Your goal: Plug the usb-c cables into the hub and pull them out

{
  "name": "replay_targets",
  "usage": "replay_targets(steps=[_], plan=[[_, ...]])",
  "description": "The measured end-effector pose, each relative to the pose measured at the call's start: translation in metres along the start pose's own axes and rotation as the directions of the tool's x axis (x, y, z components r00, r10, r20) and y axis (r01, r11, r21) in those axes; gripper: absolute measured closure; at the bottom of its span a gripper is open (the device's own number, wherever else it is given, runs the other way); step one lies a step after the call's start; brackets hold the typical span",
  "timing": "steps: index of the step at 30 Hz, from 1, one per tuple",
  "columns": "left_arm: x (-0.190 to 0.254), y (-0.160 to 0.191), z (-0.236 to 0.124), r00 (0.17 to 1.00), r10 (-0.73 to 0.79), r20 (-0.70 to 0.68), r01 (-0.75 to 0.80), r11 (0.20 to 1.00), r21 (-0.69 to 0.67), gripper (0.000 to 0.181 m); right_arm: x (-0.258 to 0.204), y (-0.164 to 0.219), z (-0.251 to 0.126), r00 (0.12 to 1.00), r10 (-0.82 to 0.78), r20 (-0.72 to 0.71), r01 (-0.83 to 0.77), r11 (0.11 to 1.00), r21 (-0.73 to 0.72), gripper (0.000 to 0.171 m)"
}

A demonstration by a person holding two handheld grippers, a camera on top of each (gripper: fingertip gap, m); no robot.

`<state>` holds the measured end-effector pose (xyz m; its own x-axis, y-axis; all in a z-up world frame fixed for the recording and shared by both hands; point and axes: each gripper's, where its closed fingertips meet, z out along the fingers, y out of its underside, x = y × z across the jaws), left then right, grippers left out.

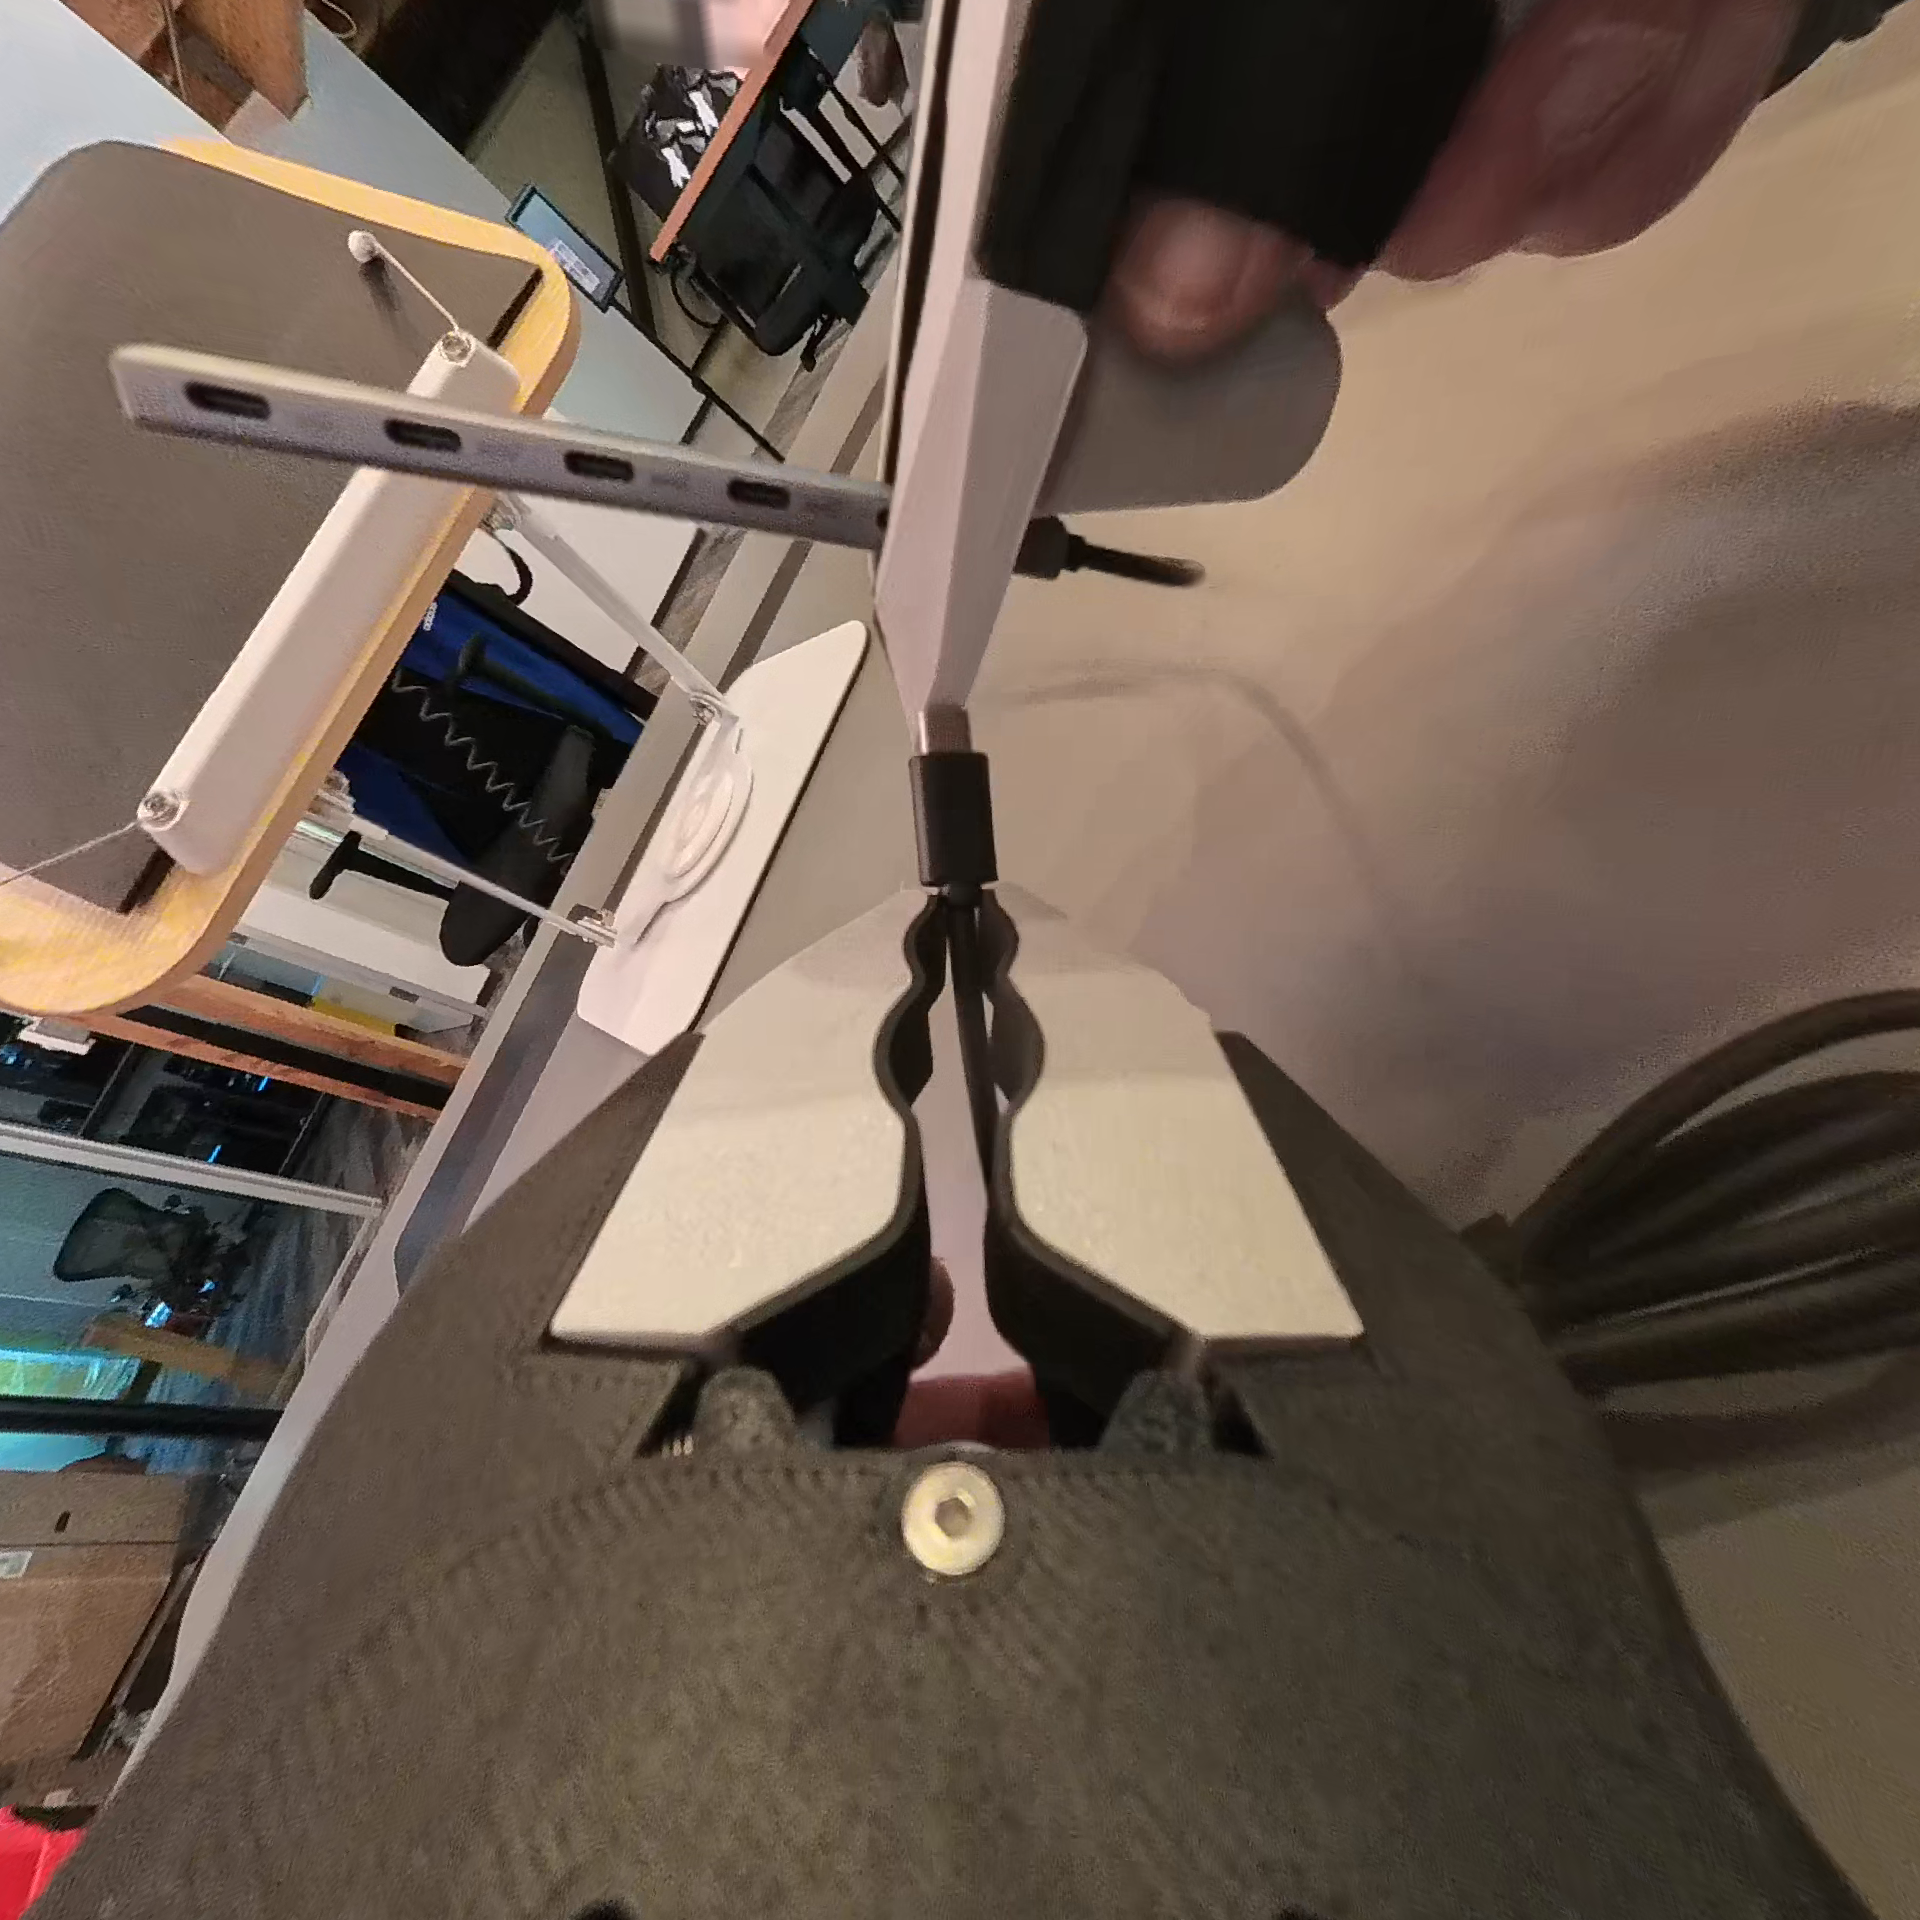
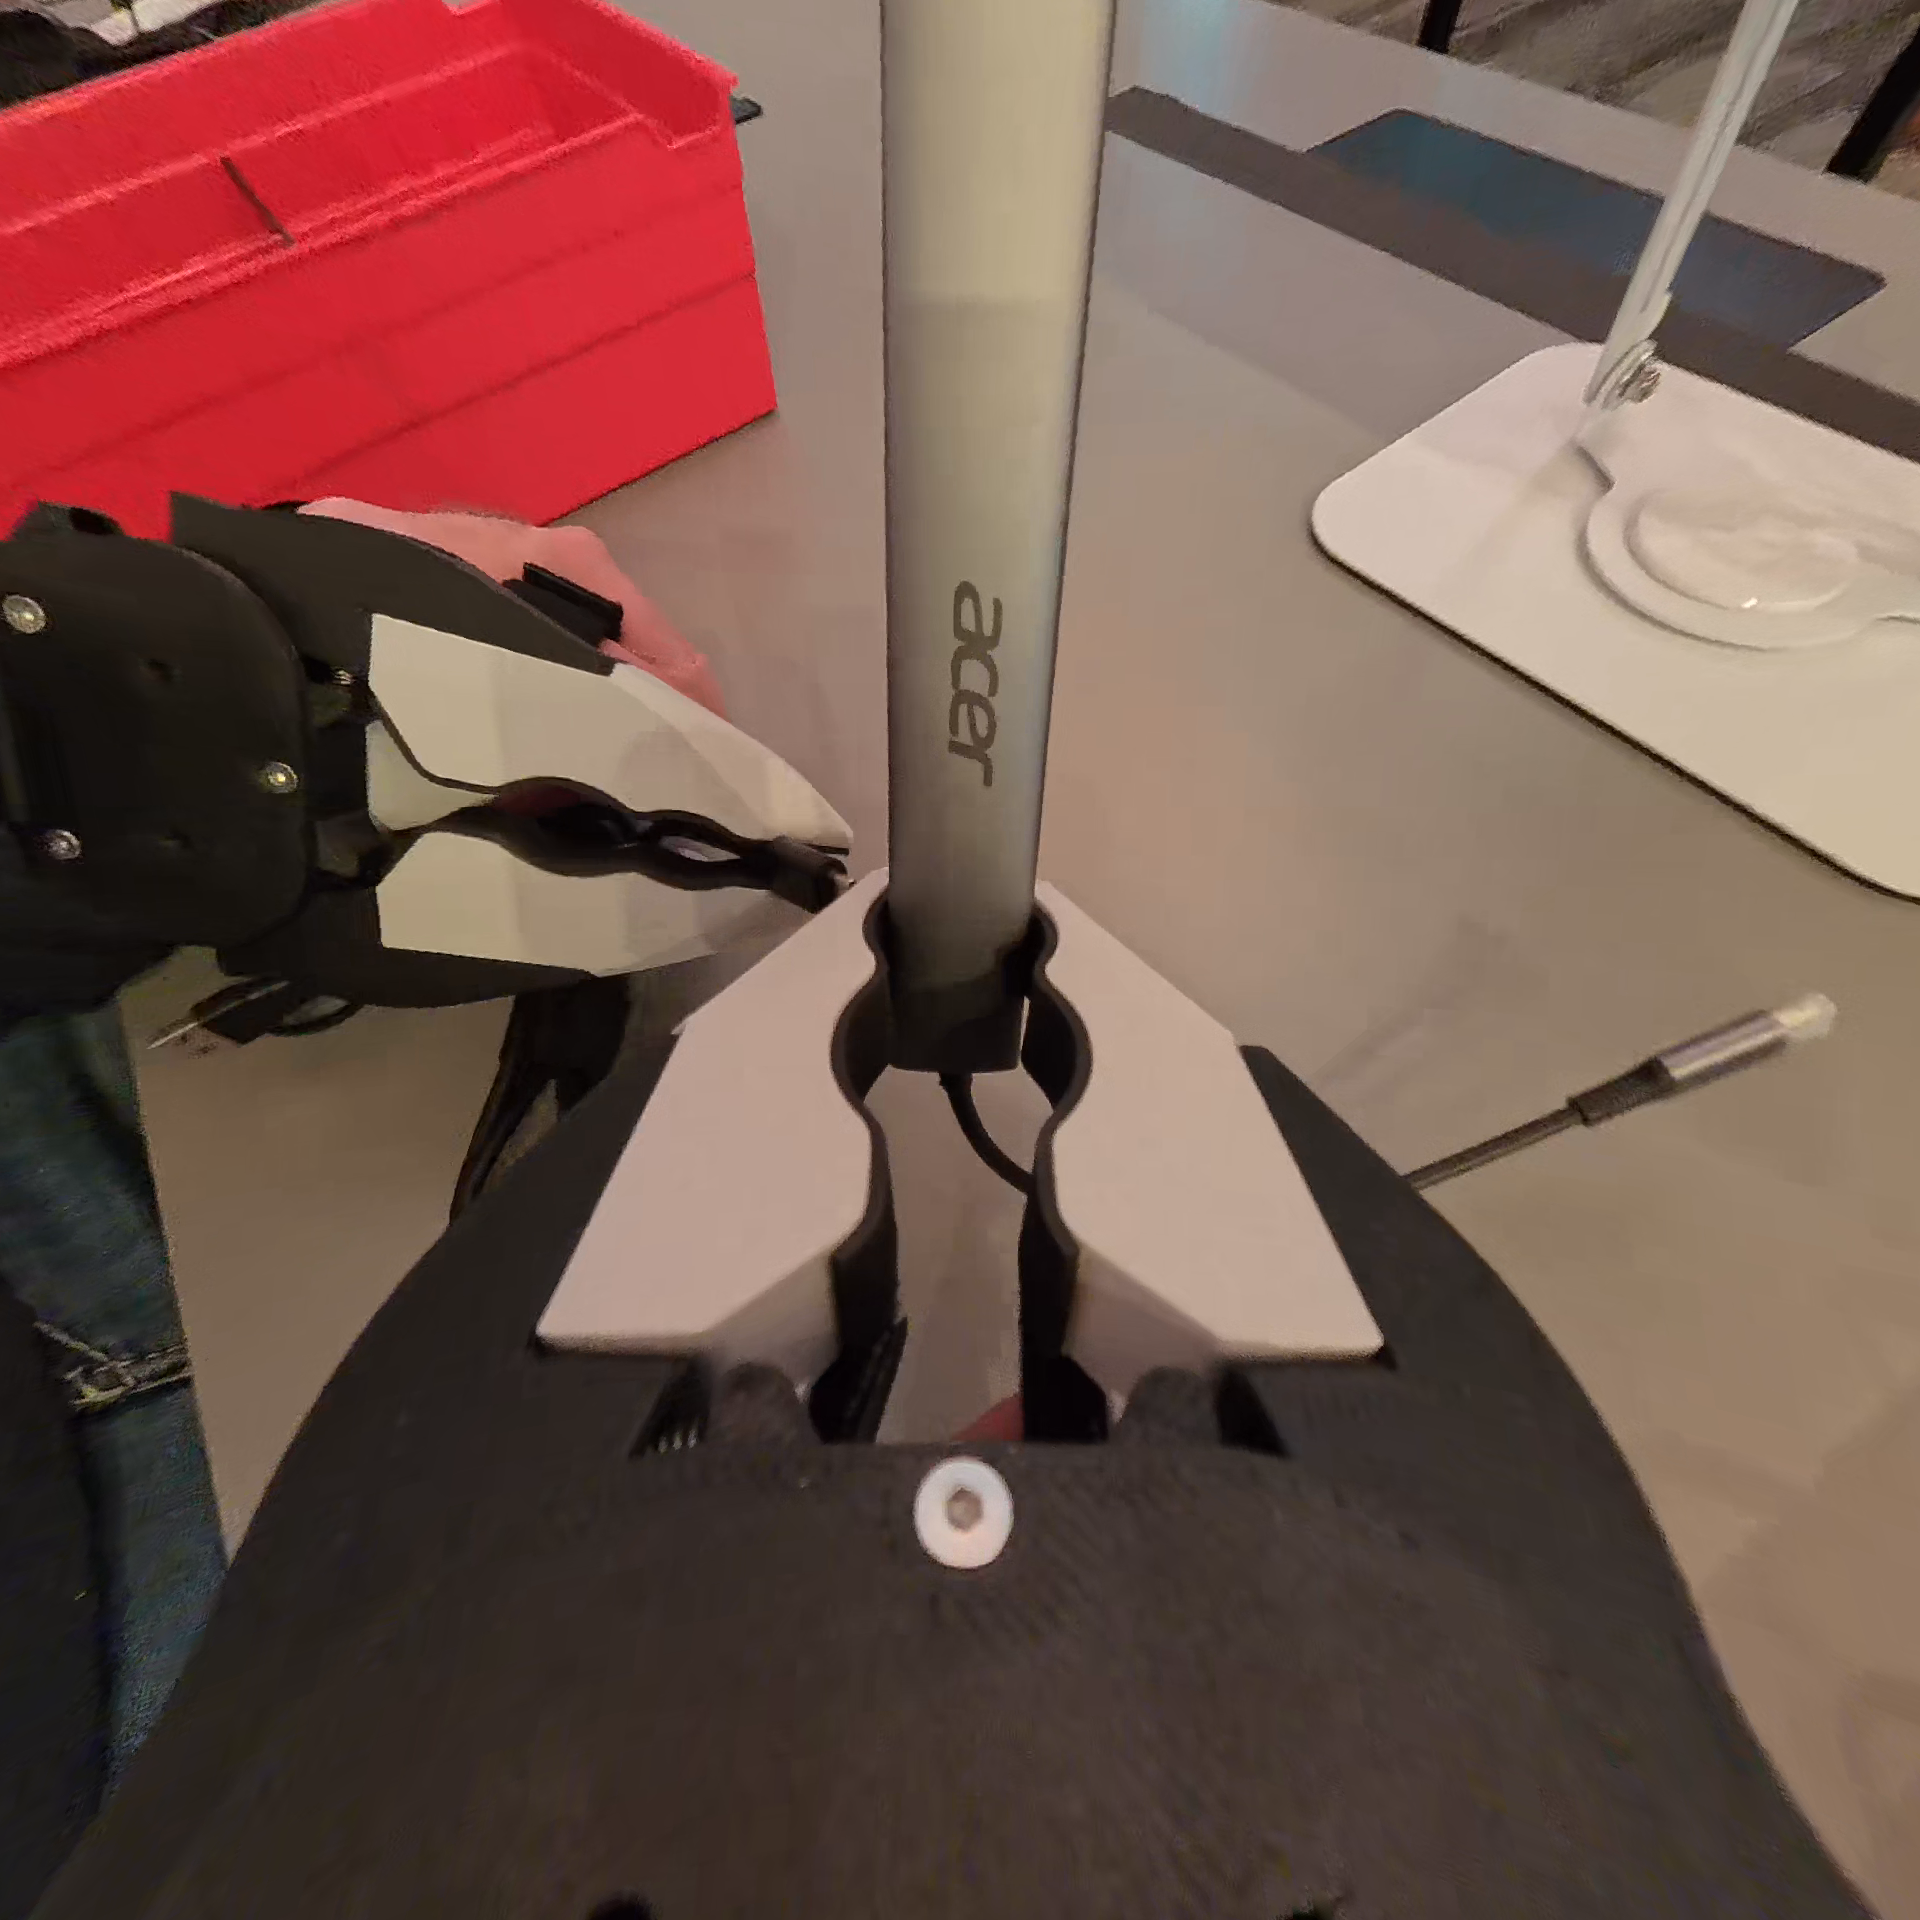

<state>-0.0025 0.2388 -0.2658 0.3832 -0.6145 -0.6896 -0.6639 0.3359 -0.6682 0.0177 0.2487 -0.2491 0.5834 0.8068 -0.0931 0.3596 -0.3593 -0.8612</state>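
My right gripper (image 2: 956,940) is shut on the cable end of a slim grey hub (image 2: 977,499) and holds it upright above the table. In the left wrist view the hub (image 1: 499,436) shows a row of several empty USB-C ports, with the right gripper's fingers (image 1: 966,436) clamped on its end. My left gripper (image 1: 961,914) is shut on a black USB-C cable just behind its plug (image 1: 951,821). The plug's metal tip sits by the right gripper's fingertip, apart from the ports. The left gripper (image 2: 800,873) also shows beside the hub's base in the right wrist view.
A second cable with a silver plug (image 2: 1714,1044) lies on the grey table at the right. A red bin (image 2: 364,291) stands at the back left. A white stand base (image 2: 1558,582) is at the right. A bundle of black cables (image 1: 1714,1195) hangs at the right. Left and right tips are no more than a few centimetres apart.
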Motion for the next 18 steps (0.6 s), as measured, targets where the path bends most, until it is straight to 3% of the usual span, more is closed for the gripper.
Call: replay_targets(steps=[18], plan=[[0.007, -0.004, 0.0, 0.999, 0.046, 0.007, -0.046, 0.999, -0.027, 0.176, 0.017, 0.013, 0.008, 0.952, -0.145, -0.268, 0.14, 0.989, -0.035, 0.155]])
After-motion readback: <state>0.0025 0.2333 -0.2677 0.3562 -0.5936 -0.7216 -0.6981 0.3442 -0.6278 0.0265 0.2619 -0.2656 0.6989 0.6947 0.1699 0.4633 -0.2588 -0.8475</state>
